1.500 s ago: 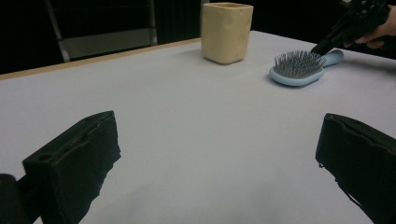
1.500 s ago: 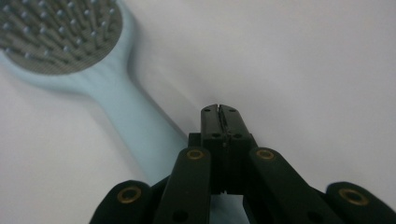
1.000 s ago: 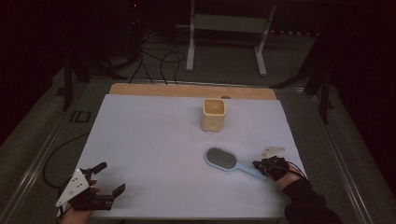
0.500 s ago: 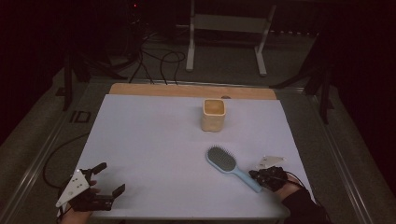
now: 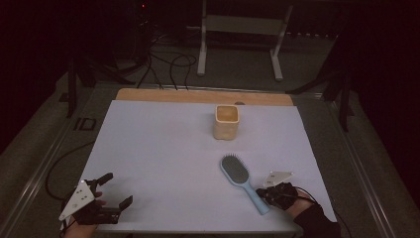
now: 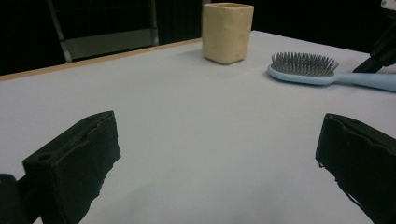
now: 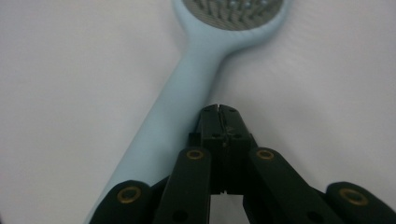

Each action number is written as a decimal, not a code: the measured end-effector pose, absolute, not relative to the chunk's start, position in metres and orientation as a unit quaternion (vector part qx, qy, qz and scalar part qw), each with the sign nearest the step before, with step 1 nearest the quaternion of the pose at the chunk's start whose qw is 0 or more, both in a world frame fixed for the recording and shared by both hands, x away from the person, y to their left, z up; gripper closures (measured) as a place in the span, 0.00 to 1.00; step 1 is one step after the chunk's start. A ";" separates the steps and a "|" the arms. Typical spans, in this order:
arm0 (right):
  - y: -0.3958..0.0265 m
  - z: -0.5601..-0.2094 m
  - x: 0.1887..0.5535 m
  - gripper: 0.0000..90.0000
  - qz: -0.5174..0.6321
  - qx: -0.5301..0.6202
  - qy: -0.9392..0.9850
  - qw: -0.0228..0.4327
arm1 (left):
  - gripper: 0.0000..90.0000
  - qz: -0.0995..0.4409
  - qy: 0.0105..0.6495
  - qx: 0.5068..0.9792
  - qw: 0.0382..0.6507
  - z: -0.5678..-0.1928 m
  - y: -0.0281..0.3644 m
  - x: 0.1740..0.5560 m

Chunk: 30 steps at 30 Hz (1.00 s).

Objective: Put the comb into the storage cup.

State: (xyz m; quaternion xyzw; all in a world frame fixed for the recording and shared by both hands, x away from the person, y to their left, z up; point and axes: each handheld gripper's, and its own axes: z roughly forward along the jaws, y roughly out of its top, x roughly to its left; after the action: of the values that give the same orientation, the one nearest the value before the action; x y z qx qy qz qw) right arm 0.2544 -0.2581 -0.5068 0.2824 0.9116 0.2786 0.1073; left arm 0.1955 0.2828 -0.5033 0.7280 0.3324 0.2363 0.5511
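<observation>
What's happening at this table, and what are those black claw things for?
A person works two hand-held grippers at a white table. The right gripper has its jaws shut and rests its tips against the handle of a light blue hairbrush lying bristles up, apparently nudging it rather than gripping it. The left gripper sits open near the front left corner, holding nothing. A yellow cup stands upright farther back, apart from the brush.

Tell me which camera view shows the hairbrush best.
The high view: the whole light blue hairbrush lies bristles-up, its handle beside the shut right gripper. The left gripper view shows it side-on, handle end cut off. The right gripper view shows the handle and part of the head.
</observation>
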 end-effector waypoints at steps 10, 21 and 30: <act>-0.258 -0.505 0.256 1.00 0.280 0.287 0.909 0.116 | 0.00 0.237 0.333 0.727 0.552 -0.503 0.283 0.195; -0.256 -0.489 0.258 1.00 0.278 0.313 0.897 0.144 | 0.00 0.239 0.335 0.727 0.550 -0.503 0.284 0.194; -0.246 -0.473 0.257 0.92 0.283 0.328 0.887 0.158 | 0.00 0.241 0.335 0.725 0.551 -0.502 0.285 0.193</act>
State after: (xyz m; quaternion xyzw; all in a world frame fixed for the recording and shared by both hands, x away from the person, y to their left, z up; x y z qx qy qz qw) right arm 0.2571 -0.2458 -0.4726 0.3282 0.8872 0.2833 0.1577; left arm 0.1927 0.2852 -0.5025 0.7252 0.3355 0.2412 0.5509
